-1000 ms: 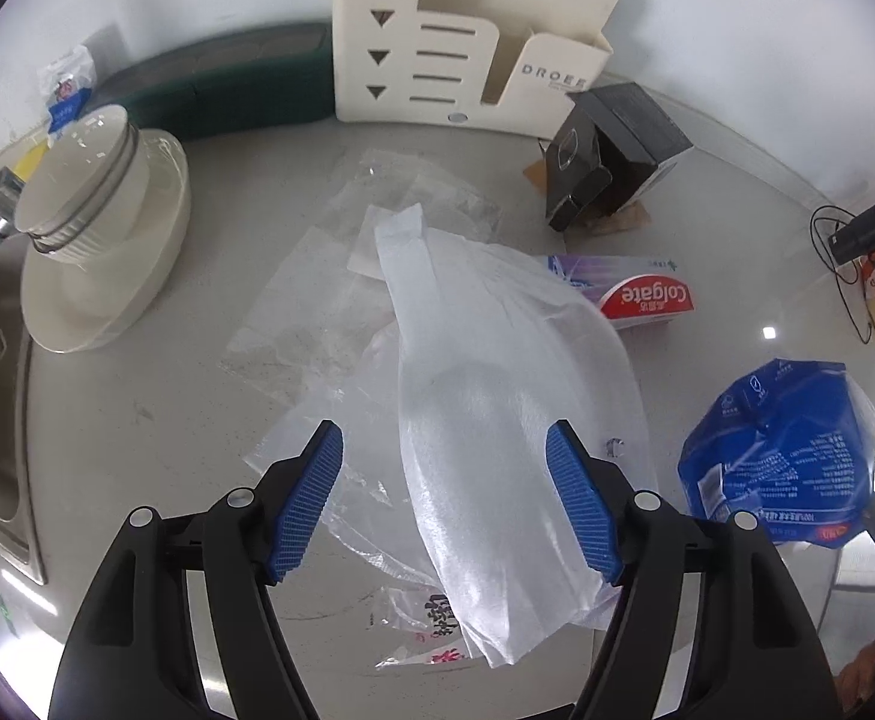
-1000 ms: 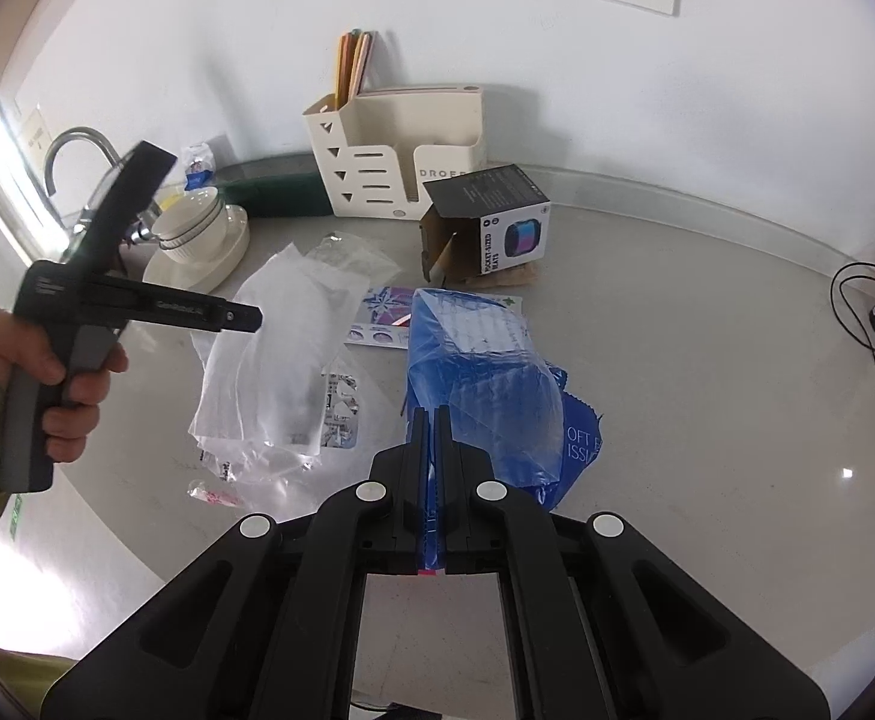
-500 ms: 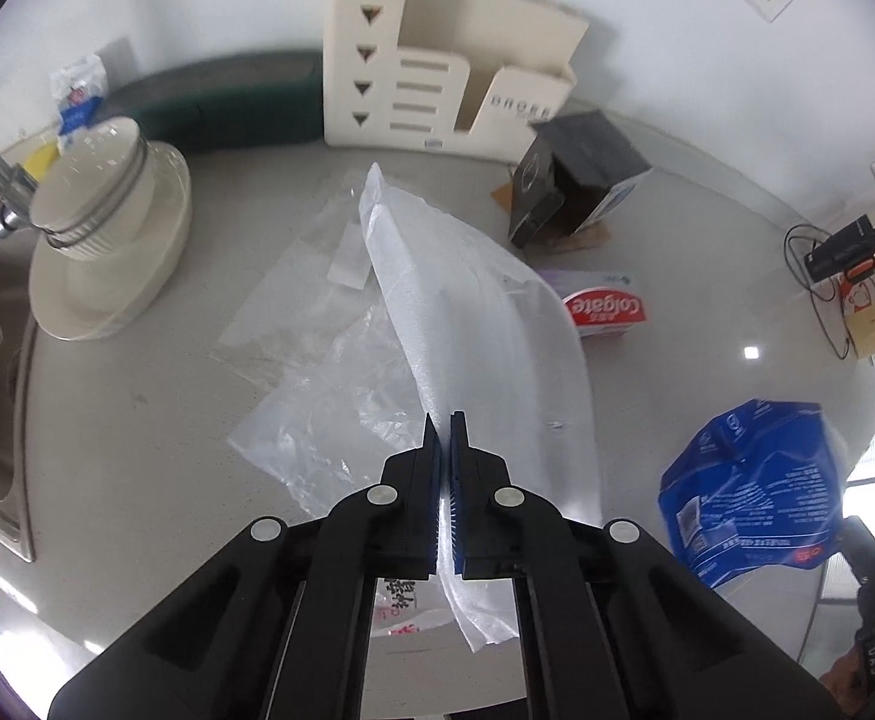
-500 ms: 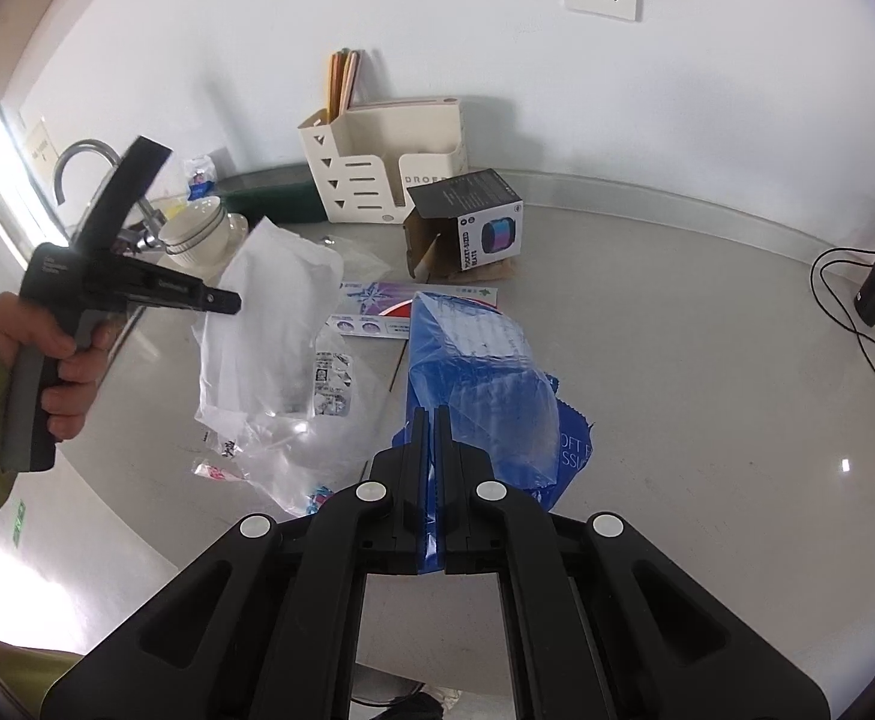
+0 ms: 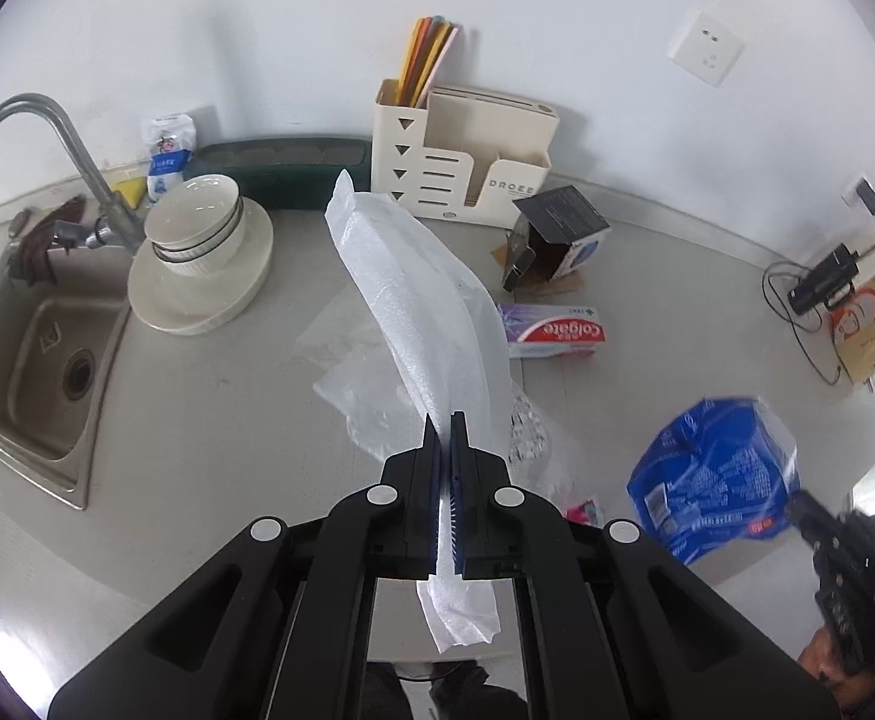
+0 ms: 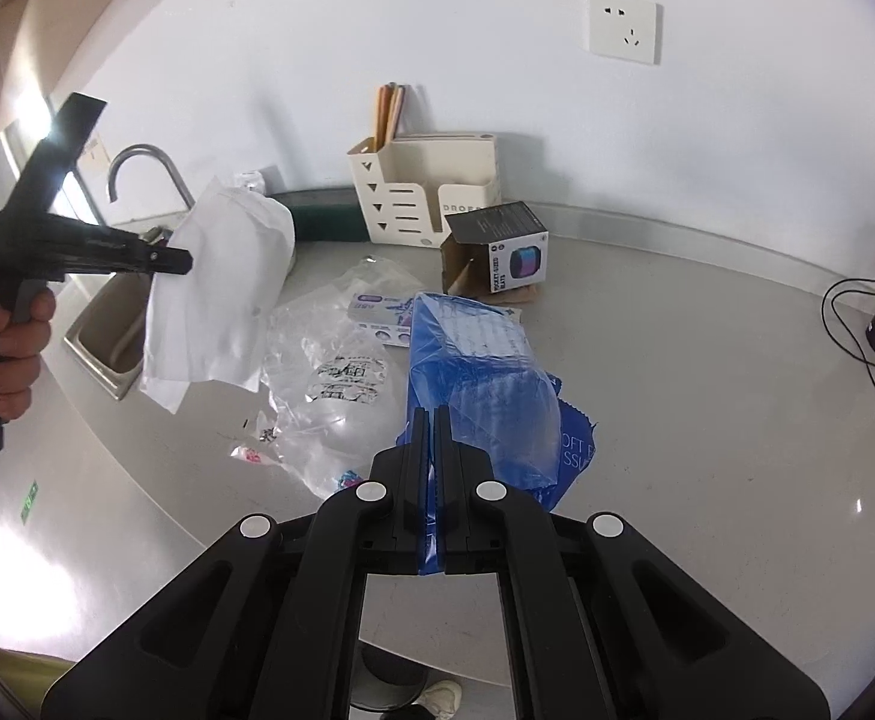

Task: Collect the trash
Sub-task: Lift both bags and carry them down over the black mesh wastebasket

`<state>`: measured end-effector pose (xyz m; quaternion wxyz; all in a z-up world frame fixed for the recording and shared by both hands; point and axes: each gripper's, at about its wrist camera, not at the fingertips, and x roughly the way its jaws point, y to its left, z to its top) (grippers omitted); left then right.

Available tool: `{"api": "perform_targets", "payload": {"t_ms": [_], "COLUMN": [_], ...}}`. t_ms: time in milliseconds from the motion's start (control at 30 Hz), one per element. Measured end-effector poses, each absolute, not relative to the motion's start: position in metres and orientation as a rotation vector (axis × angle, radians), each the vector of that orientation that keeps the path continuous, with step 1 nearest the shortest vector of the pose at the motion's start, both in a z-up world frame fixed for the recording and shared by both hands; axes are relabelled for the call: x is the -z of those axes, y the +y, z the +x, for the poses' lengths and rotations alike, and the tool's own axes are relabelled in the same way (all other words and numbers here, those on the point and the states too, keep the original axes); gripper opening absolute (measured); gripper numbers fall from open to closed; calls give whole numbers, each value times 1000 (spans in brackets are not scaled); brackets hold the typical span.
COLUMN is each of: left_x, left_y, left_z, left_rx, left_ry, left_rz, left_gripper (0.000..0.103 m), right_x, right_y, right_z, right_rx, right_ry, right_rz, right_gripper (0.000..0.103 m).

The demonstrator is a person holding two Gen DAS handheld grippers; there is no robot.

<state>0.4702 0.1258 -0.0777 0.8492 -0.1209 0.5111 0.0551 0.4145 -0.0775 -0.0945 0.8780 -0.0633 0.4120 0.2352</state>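
My left gripper (image 5: 445,420) is shut on a white foam sheet (image 5: 419,306) and holds it up off the counter; the sheet also shows hanging from that gripper in the right wrist view (image 6: 215,282). My right gripper (image 6: 429,414) is shut on a blue plastic wrapper (image 6: 479,372), which also shows in the left wrist view (image 5: 713,474). Clear plastic bags (image 6: 329,378) lie crumpled on the grey counter (image 6: 707,372). A Colgate toothpaste box (image 5: 554,331) and an open black speaker box (image 5: 557,240) lie behind them.
A steel sink (image 5: 35,360) with a tap (image 5: 35,138) is at the left, with stacked bowls on a plate (image 5: 200,258) beside it. A cream utensil holder (image 5: 467,162) stands against the wall. Cables and a charger (image 5: 821,288) lie at the right.
My left gripper closed on the white foam sheet and lifted it off the counter. The right gripper stayed shut on the blue wrapper and rose a little.
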Motion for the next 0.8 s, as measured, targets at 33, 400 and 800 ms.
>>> {"api": "perform_targets", "payload": {"t_ms": [33, 400, 800], "left_x": [75, 59, 95], "left_y": [122, 115, 107], "left_z": [461, 343, 223], "left_rx": [-122, 21, 160], "left_ry": [1068, 981, 1027], "left_rz": [-225, -140, -88], "left_gripper": [2, 2, 2], "right_x": [93, 63, 112], "right_y": [-78, -63, -32], "right_z": [410, 302, 166], "right_rx": [-491, -420, -349], "right_ry": [856, 811, 907], "right_rz": [-129, -122, -111], "right_gripper": [2, 2, 2]}}
